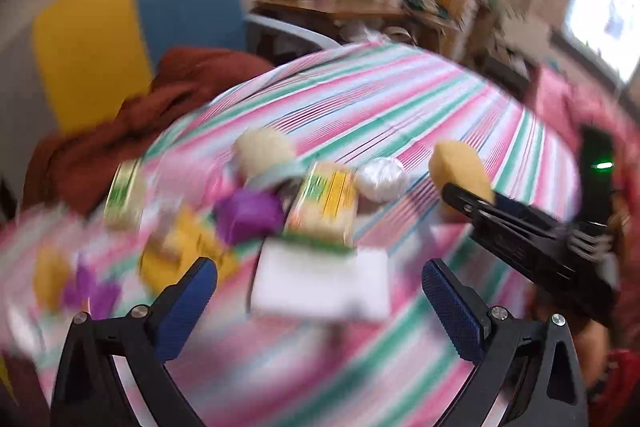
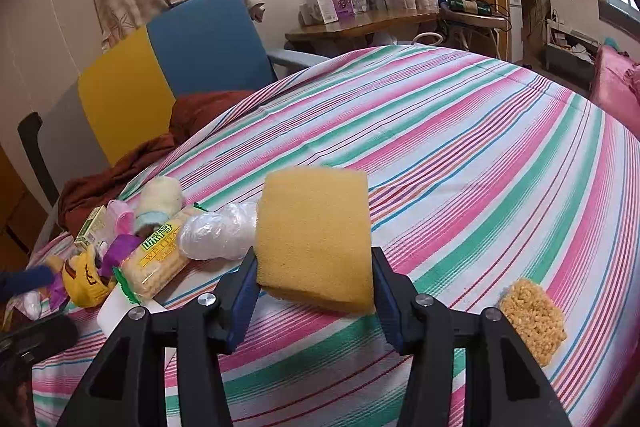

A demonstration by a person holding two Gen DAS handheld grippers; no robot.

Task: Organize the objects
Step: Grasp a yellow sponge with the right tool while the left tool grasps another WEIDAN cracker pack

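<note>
Surface: bed under striped sheet (image 2: 460, 131), pink, green and white; carries everything listed here
Right tongs (image 2: 314, 267): closed on yellow sponge (image 2: 316, 231); pads pressed to both side faces; sponge lifted clear of the sheet, tilted slightly
Left tongs (image 1: 320, 291): wide apart, nothing between the pads; hovering above the pile; view heavily blurred
Pile, left part of bed: cracker packet (image 2: 158, 263) with green print; clear plastic bundle (image 2: 216, 231) touching its far end; white block (image 2: 116, 311) just beside its near end; purple item (image 2: 120, 247); yellow pouch (image 2: 86, 277); pale soft roll (image 2: 160, 201); small green carton (image 2: 90, 227) at the far edge
Stray item: crumbly yellow cake (image 2: 534, 321), alone, well apart from the pile, at right of the right tongs
Containers: none visible on the bed; no tray, box or basket in either view; items loose on the sheet, none inside anything
Task's thing, location: sponge in the air over mid-bed, between pile and crumbly cake
Risk, sponge: soft foam, likely to squash and slip from a shallow pinch; cause, grip low on one end only
Risk, pile: packed close, neighbours touching; one likely to be dragged or toppled if the left tongs reach in carelessly
Risk, bed: yielding surface; rounded bundle likely to roll once nudged
Risk, left view: too blurred to judge which item lies under the pads
</note>
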